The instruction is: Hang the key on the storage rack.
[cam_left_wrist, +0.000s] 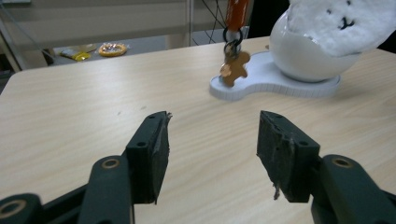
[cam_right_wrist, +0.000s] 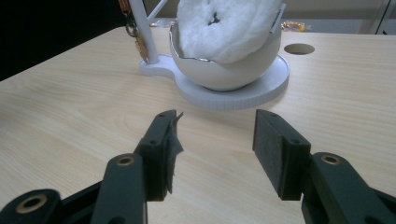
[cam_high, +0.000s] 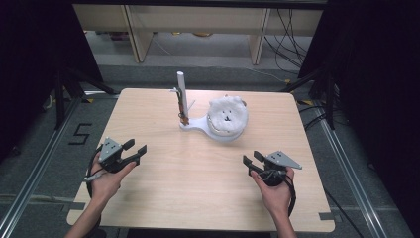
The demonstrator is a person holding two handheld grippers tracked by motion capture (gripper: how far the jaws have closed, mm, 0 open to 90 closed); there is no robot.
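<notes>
Since both pairs of jaws stand spread with nothing between them, you have 2 free grippers to plan with: the left gripper low over the near-left of the table, the right gripper low over the near-right, each well apart from the work.

Ahead of them, past mid-table, sits the white stand, a flat figure-8 base carrying 1 rounded bowl and 1 upright post. The fluffy white toy rests in that bowl, its small dark face turned up and toward you. It looks soft and light, so it should squash under the pads rather than slip; pinch a thick fold of the fluff near its top and lift gently, because the bowl's rim looks thin and the whole stand may slide or tip if you drag on it.

From the post hangs 1 gingerbread-man charm on a ring with an orange strap. It looks small, stiff and free to swing; take the strap rather than the figure.

Count: 1 toy, 1 stand, 1 charm, 2 grippers.
</notes>
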